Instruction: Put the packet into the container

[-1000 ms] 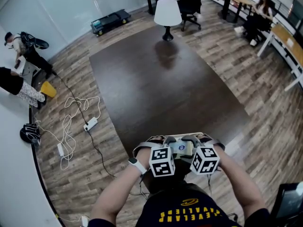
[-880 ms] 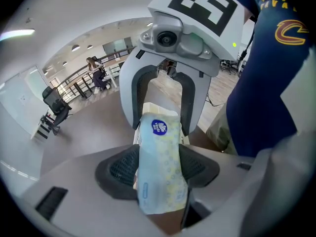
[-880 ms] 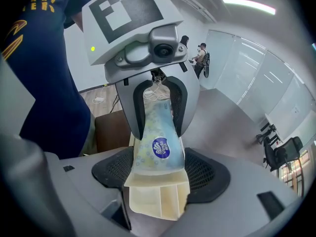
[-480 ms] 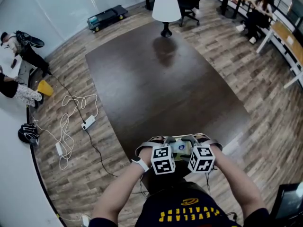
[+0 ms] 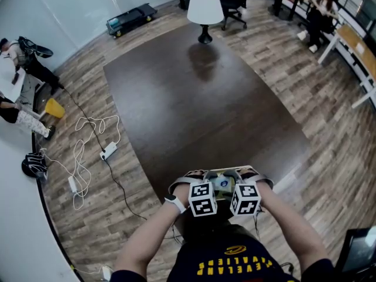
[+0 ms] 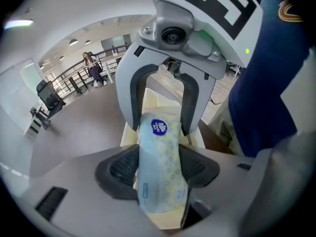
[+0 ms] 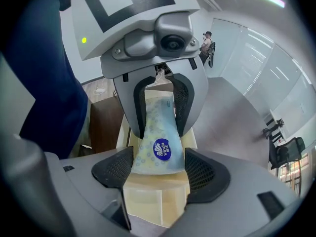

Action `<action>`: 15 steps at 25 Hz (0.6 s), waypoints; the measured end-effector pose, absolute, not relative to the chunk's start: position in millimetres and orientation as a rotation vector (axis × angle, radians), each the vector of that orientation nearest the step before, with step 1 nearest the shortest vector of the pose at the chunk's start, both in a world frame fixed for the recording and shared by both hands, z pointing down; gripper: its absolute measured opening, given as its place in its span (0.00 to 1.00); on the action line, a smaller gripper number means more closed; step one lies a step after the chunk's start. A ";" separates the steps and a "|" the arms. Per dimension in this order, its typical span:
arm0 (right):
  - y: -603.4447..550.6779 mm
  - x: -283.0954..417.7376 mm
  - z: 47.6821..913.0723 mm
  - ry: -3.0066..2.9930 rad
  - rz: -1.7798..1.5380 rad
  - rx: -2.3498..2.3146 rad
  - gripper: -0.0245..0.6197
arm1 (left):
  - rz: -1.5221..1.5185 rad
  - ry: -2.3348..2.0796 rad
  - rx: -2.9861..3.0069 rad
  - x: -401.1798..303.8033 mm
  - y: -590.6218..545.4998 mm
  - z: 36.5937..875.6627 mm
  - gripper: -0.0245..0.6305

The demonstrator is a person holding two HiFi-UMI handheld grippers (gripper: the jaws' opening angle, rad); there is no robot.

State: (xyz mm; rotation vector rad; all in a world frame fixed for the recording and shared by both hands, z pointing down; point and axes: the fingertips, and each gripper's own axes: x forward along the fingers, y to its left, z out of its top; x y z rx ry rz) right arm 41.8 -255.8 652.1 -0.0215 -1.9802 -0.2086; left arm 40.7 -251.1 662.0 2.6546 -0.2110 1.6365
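A pale yellow tissue packet (image 6: pixel 159 152) with a blue round logo (image 7: pixel 163 149) hangs between both grippers, over a cream container (image 7: pixel 148 201). My left gripper (image 6: pixel 160 174) is shut on one end, and its jaws pinch the packet narrow. Facing it, my right gripper (image 7: pixel 159 169) has the logo end between its pads. That end fills the gap without looking squeezed. In the head view both grippers meet at the table's near edge above the container (image 5: pixel 249 170), and the packet (image 5: pixel 222 184) shows between the marker cubes.
The dark brown table (image 5: pixel 200 98) stretches away from me, with a white-shaded object on a black foot (image 5: pixel 205 10) at its far end. White cables and a power strip (image 5: pixel 108 153) lie on the wood floor to the left. People sit at the far left and far right.
The two marker cubes have drawn closer together, the right one moving left. The head view has shifted slightly. The packet stays between the grippers.
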 end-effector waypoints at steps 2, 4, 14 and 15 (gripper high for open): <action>-255.8 42.2 654.6 -1.957 -0.222 -0.033 0.56 | 1.649 -0.200 2.645 40.9 -251.0 665.1 0.40; -255.1 41.7 656.4 -1.942 -0.217 -0.040 0.56 | 1.653 -0.193 2.639 40.8 -251.3 667.0 0.40; -254.5 33.2 656.0 -1.934 -0.180 -0.070 0.56 | 1.655 -0.132 2.581 40.8 -251.5 677.0 0.40; -255.4 34.0 656.5 -1.932 -0.178 -0.073 0.56 | 1.653 -0.123 2.573 41.5 -251.7 677.1 0.40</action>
